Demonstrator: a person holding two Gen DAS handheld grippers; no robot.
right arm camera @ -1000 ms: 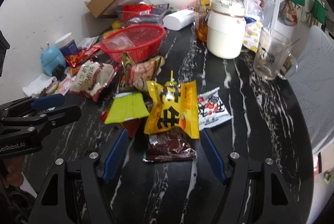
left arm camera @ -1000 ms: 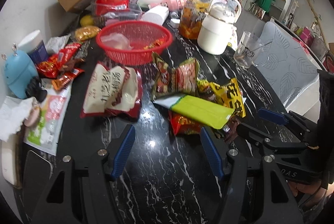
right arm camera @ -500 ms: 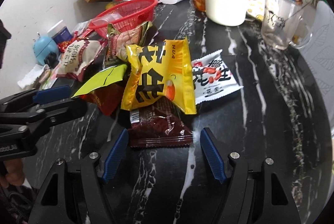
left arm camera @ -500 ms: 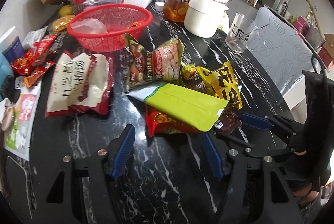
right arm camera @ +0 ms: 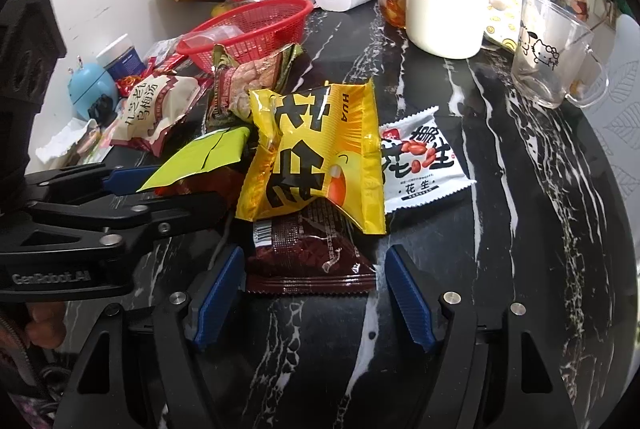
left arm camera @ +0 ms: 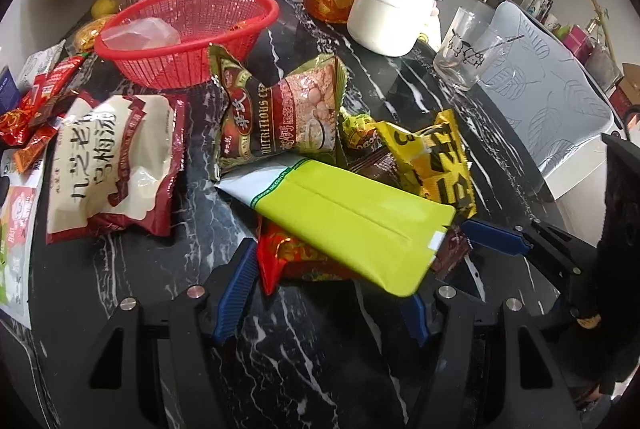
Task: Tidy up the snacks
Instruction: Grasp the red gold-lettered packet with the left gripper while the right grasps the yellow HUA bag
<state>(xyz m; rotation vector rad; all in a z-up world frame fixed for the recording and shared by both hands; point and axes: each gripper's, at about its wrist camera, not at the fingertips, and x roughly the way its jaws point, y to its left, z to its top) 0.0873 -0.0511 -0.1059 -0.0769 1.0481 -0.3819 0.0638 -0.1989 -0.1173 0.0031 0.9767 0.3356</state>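
Left gripper: the left gripper (left arm camera: 326, 295) hangs over the near edge of the snack pile, jaws apart; the corner of a flat lime-green foil pouch (left arm camera: 352, 225) and a crinkled red-orange packet (left arm camera: 292, 261) lie between its blue pads, with no visible squeeze on either.
Right gripper: the right gripper (right arm camera: 312, 291) has its jaws released and straddles a dark maroon glossy sachet (right arm camera: 308, 257), a gap showing at each pad.
Where the snacks are: heaped on the black white-veined marble table (right arm camera: 500, 249); a puffy yellow bag with black characters (right arm camera: 316, 157) overlaps the far end of the maroon sachet, and a small white peanut packet (right arm camera: 420, 165) lies just beside it.
Destination: probably the red plastic mesh basket (left arm camera: 192, 29) at the far side of the pile.
Handling: all look light, thin and soft; the film is slick, and the air-filled bags would likely dent or pop under a hard pinch.
Where to grip: the maroon sachet's free near seam, low against the table; for the green pouch, its near flat edge.
Risk: the yellow bag may drag along when the sachet is lifted.
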